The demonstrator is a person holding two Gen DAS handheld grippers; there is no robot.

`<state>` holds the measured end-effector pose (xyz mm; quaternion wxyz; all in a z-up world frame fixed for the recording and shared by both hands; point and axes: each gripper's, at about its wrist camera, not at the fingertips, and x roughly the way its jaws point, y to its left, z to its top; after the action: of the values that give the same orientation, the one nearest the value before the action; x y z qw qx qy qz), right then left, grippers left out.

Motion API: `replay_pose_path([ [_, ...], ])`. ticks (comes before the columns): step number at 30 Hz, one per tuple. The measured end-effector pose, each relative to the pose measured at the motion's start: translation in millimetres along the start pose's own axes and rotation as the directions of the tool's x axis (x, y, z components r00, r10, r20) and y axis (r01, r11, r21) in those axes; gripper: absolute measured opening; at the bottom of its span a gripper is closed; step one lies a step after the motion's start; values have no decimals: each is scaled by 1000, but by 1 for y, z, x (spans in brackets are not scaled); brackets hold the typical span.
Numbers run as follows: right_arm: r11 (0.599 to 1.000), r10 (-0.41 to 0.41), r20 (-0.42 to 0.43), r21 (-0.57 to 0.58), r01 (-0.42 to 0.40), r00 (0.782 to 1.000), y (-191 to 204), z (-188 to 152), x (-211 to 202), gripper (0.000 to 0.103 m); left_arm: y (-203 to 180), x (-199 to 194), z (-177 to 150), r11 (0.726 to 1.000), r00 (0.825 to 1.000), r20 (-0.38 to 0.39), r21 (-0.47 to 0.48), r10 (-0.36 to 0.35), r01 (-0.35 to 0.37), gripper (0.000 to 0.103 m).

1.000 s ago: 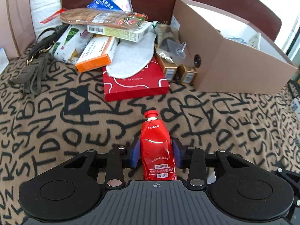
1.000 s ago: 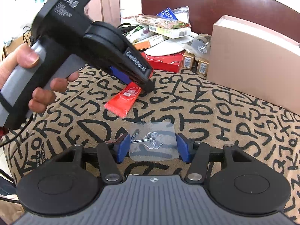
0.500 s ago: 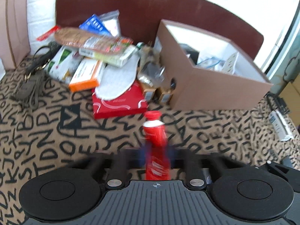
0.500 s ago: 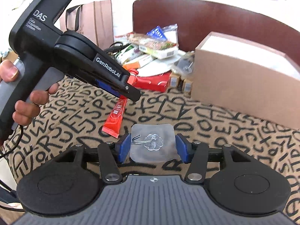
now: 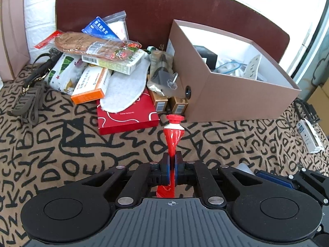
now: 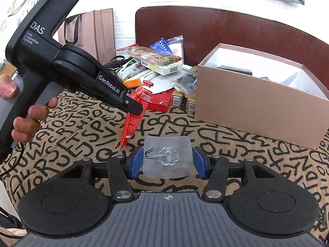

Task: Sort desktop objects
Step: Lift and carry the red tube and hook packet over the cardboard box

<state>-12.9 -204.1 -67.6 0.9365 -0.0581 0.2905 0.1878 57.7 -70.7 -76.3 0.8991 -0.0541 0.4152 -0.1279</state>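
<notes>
Tube, red, squeezed flat between the left gripper jaws and lifted off the patterned desk. The right gripper jaws grip a clear hook sheet by its edges. Both look ready to carry to the open box, far right.

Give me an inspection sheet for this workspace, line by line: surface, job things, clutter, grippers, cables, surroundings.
Surface: brown cloth printed with black letters.
Job's things: red tube lifted off the cloth; clear sticky hook; open cardboard box partly filled.
Clutter: heap of boxes and packets over a red flat box, left of the cardboard box.
Grippers: left gripper shut on the red tube; right gripper clamping the sticky hook by its edges.
Cables: dark cord below the left hand.
Surroundings: dark red chair back, paper bag.
</notes>
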Motion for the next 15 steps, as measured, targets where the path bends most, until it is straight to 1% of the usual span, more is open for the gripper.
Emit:
replay_pose_path([
  [9,1000,-19,23,-5,19,1000,-4,5,-5,58,-8,-13,8,1000,999,38,9,-12,12,0],
  [15,999,-38,67,-24,40,997,-13,20,-12,58,-23,-29,29,998,995,87,39,-55,52,0],
])
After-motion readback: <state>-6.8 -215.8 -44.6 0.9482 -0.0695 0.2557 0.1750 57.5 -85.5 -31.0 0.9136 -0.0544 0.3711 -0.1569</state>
